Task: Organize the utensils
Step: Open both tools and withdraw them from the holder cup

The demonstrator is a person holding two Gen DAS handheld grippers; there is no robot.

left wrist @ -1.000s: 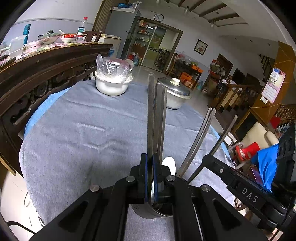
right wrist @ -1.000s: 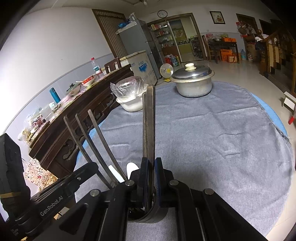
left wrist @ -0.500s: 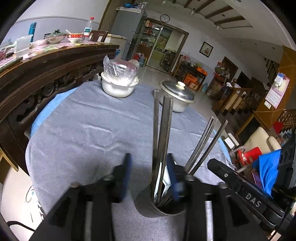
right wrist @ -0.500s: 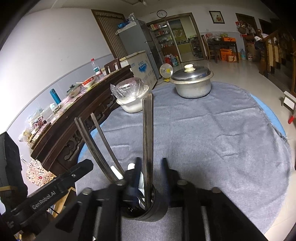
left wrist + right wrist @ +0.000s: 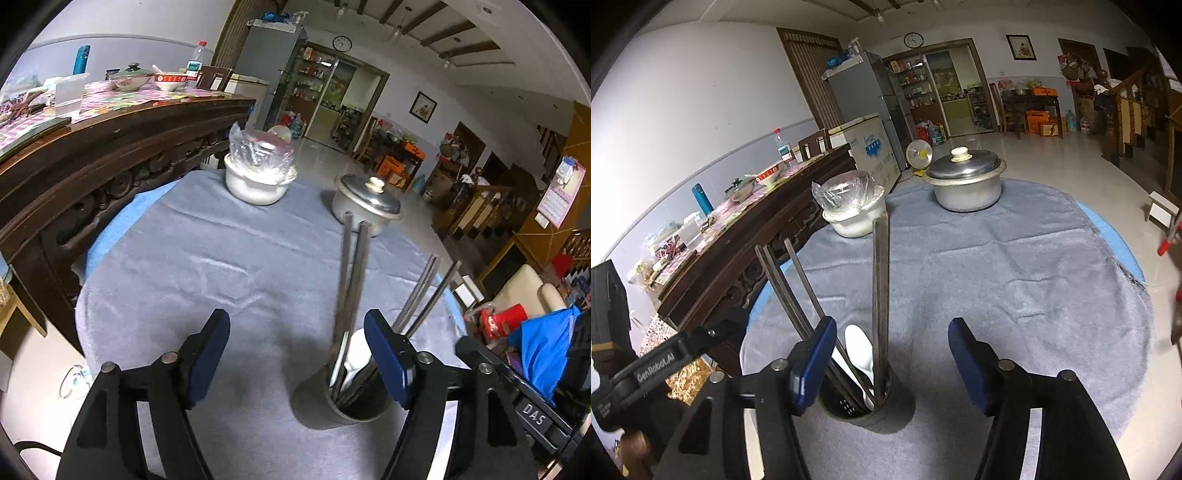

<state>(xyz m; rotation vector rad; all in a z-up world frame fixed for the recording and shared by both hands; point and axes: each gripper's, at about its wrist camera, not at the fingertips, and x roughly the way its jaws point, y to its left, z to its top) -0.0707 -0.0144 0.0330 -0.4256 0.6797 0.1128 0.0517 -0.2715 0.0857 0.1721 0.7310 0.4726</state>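
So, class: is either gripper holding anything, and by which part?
Nothing is held. Both the left gripper and right gripper are opening, clear of the chopsticks in the holder.

Chopsticks (image 5: 349, 280) and spoon (image 5: 860, 350) in holder (image 5: 866, 406) on tablecloth (image 5: 997, 277); lidded pot (image 5: 966, 181), bowl (image 5: 855, 218) behind.

I see a dark round holder (image 5: 343, 400) standing upright on the grey cloth (image 5: 207, 258), near its front edge. Metal chopsticks (image 5: 352, 280) stand in it: one pair nearly upright, three more (image 5: 786, 288) leaning out to one side. A white spoon (image 5: 860, 350) sits among them, bowl up, just above the rim.
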